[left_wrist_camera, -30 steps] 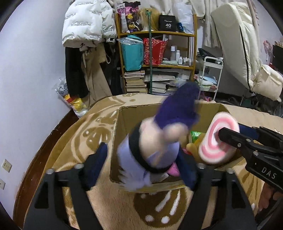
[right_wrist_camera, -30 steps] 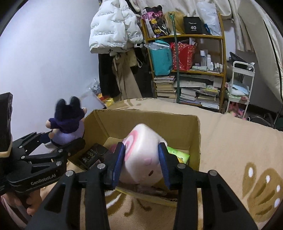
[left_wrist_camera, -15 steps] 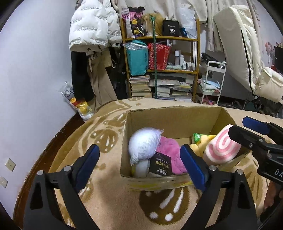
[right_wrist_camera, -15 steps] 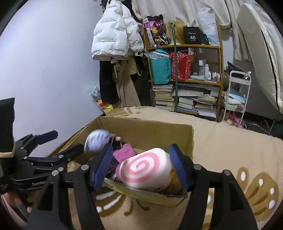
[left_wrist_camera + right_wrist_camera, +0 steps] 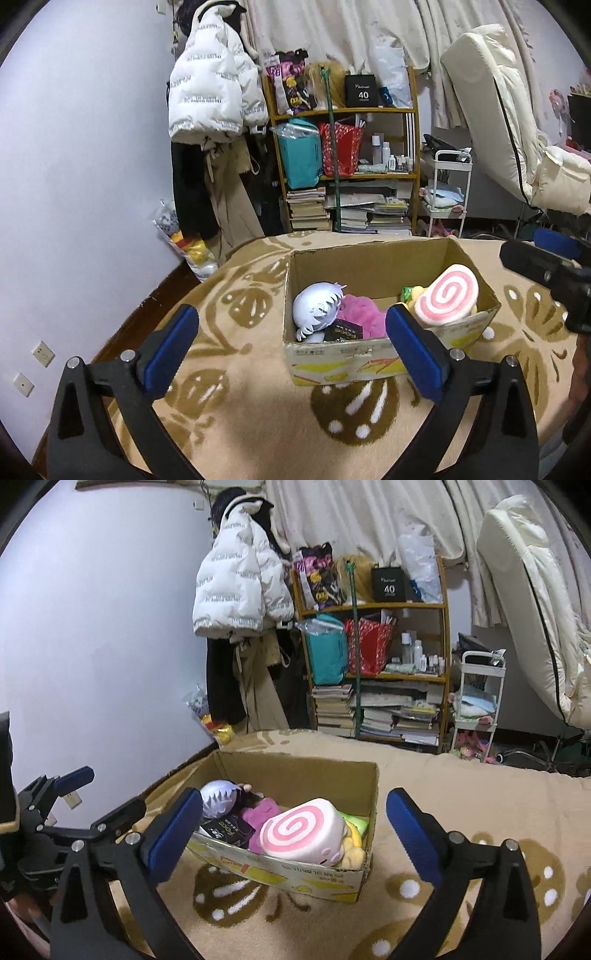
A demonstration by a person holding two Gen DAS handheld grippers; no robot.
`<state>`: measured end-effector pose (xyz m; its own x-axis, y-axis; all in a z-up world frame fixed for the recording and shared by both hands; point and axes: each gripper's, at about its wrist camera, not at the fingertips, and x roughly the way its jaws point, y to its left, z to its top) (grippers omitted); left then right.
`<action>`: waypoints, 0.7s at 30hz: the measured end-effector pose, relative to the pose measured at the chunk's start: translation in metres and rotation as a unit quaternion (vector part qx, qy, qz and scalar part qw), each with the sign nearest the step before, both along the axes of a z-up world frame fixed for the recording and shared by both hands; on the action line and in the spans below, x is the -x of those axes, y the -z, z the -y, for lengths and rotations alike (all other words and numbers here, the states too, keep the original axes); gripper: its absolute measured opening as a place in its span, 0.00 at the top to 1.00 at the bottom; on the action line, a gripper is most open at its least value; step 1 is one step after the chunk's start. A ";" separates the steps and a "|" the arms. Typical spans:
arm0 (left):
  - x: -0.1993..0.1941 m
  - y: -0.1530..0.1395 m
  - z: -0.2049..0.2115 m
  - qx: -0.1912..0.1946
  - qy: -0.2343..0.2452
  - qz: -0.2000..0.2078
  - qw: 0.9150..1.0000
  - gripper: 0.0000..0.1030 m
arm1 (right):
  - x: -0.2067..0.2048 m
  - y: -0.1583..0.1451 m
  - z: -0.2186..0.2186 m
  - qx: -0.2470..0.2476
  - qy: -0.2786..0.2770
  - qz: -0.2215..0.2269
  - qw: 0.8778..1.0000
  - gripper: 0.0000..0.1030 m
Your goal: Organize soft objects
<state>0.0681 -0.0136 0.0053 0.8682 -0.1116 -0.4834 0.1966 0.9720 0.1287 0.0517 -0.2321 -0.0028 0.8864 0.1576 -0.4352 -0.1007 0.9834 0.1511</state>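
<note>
An open cardboard box [image 5: 369, 356] [image 5: 295, 875] sits on a beige patterned rug. Inside lie a lavender-haired doll plush [image 5: 317, 306] [image 5: 218, 799] at the left and a pink plush [image 5: 358, 314] [image 5: 258, 814] beside it. A pink-swirl roll plush [image 5: 447, 295] [image 5: 299, 830] lies at the right, over a yellow plush [image 5: 352, 849]. My left gripper [image 5: 291, 325] [image 5: 110, 790] hangs in front of the box, its jaws opening with nothing between them. My right gripper [image 5: 295, 801] [image 5: 535, 245] is back from the box too, its jaws opening and empty.
A small black carton [image 5: 341, 330] lies in the box. Beyond the rug [image 5: 240, 424] stand a wooden shelf [image 5: 343, 177] of books and bags, hanging coats [image 5: 214, 96], a white cart [image 5: 447, 192] and a leaning mattress [image 5: 495, 122]. A wall runs along the left.
The left gripper let go of the doll plush and the right let go of the swirl plush; both now lie in the box. Both grippers widened and drew back and upward.
</note>
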 end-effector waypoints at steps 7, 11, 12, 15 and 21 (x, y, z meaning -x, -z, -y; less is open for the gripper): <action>0.030 -0.013 -0.003 0.001 0.001 0.024 1.000 0.01 | 0.029 -0.020 -0.001 0.013 0.008 0.032 0.999 0.00; 0.044 -0.018 -0.006 0.007 0.004 0.030 1.000 0.01 | 0.044 -0.028 -0.005 0.024 0.010 0.047 0.999 0.00; 0.049 -0.019 -0.007 0.009 0.005 0.032 0.999 0.01 | 0.047 -0.029 -0.005 0.024 0.010 0.048 0.998 0.00; 0.060 -0.020 -0.009 0.008 0.005 0.041 0.999 0.00 | 0.060 -0.030 -0.007 0.028 0.010 0.053 0.998 0.00; 0.076 -0.026 -0.015 0.021 0.004 0.056 0.998 0.00 | 0.077 -0.031 -0.008 0.040 0.014 0.056 0.998 0.00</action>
